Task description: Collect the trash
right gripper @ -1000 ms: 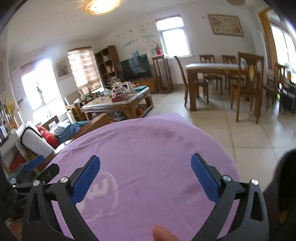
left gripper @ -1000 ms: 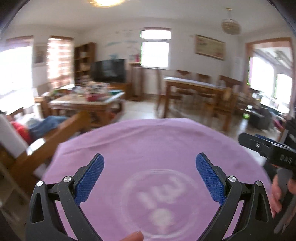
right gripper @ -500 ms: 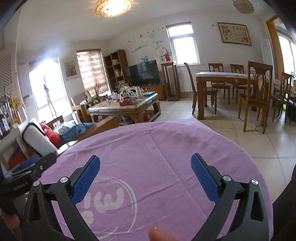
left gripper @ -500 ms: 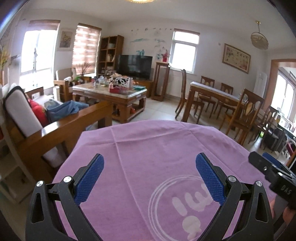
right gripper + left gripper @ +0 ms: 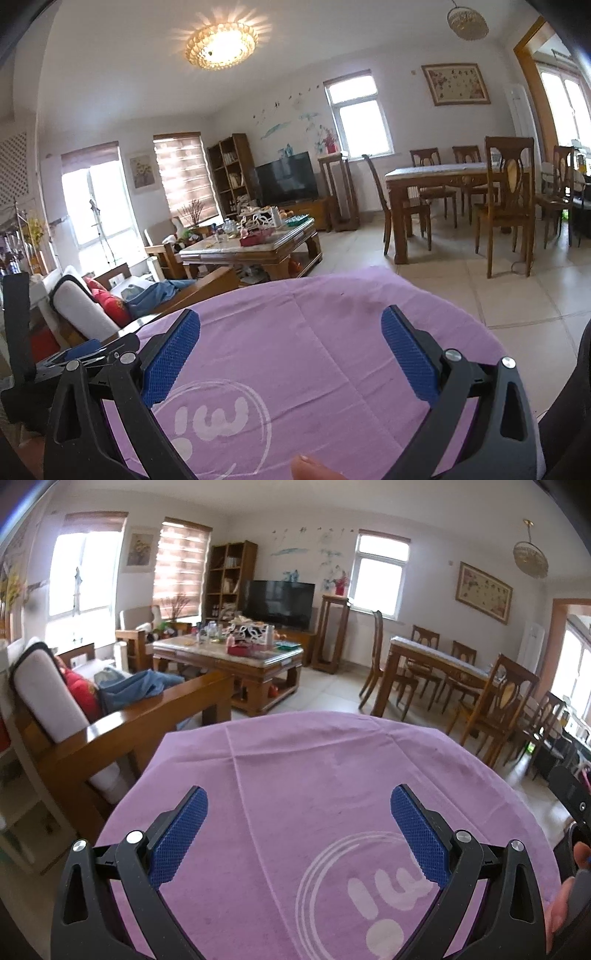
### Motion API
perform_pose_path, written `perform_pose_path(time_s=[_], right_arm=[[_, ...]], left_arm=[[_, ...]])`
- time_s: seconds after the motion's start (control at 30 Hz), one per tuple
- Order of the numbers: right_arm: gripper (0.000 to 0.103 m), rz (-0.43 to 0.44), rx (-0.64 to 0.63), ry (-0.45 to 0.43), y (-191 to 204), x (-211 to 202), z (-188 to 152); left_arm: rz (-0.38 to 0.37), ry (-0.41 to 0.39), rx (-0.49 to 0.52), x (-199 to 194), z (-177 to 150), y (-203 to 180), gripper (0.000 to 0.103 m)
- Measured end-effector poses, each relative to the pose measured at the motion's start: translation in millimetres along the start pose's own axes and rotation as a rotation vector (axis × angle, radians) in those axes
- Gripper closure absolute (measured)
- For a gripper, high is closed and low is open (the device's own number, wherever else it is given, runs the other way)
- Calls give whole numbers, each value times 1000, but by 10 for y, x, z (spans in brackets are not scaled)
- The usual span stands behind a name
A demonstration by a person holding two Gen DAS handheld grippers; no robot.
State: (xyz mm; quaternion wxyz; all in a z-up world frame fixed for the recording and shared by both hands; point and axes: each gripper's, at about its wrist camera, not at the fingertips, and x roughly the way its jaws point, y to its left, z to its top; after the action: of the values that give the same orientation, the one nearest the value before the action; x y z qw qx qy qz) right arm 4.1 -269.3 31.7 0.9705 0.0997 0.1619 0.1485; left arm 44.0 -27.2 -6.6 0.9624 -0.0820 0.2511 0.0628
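Both grippers hang side by side over a round table draped in a purple cloth [image 5: 332, 775], the left gripper [image 5: 299, 834] and the right gripper [image 5: 291, 354] each with jaws spread wide and nothing between the blue pads. No trash lies on the cloth: from its far edge to the near edge under the fingers it is bare except for a white printed logo [image 5: 218, 410]. If there is trash to collect, my guess is it sits on the coffee table [image 5: 229, 657] across the room, whose top is crowded with bottles, boxes and small items, too small and blurred from here to sort rubbish from things worth keeping. That is the main risk: grabbing a keepsake, or knocking a bottle over while reaching into that clutter. Getting there means passing the wooden sofa [image 5: 129, 731] just beside the cloth's left edge, where blue fabric and a red cushion lie, so a gripper could clip the armrest. No bin or bag shows anywhere. A fingertip [image 5: 314, 467] pokes in at the bottom of the right view; the person is otherwise cut off. The left gripper shows only as a dark shape at the right view's left margin.
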Motion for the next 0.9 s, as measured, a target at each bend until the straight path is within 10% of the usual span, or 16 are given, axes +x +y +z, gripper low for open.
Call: perform_pose_path(time_s=[0.9], right_arm=[[5, 39, 58, 51, -133, 50, -91]], left_arm=[[34, -28, 40, -2, -25, -80, 5]])
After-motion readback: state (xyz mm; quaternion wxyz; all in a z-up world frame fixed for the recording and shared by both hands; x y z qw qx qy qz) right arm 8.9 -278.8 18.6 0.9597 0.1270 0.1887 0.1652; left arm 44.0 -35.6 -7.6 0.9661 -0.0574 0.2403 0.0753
